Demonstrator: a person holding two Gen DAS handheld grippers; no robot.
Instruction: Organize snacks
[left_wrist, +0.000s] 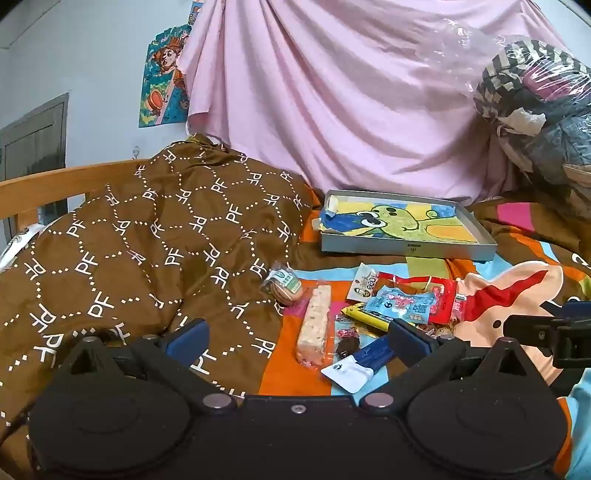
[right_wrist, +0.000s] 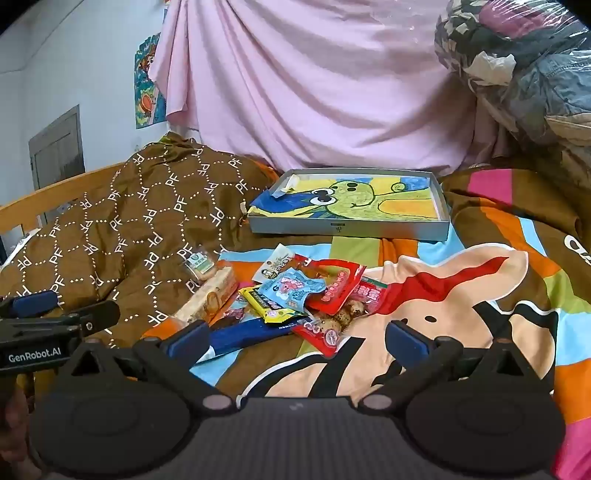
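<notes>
Snack pile (right_wrist: 295, 295) lies just before grey tray (right_wrist: 347, 230); bedspread (right_wrist: 480, 280) rightward bare.

We count two grippers: the left gripper (left_wrist: 297, 334) and the right gripper (right_wrist: 295, 336), each with two blue-padded fingers. On the bed we see one shallow grey box (left_wrist: 406, 251) at 12 o'clock, with one frog drawing (left_wrist: 402, 221) inside. Below it lies one snack pile: one long pale rice bar (left_wrist: 314, 325), one round wrapped biscuit (left_wrist: 284, 286), one light blue packet (left_wrist: 399, 302), one yellow packet (right_wrist: 266, 306), at least three red packets, one white sachet (left_wrist: 347, 373). More small pieces we cannot count surely.
</notes>
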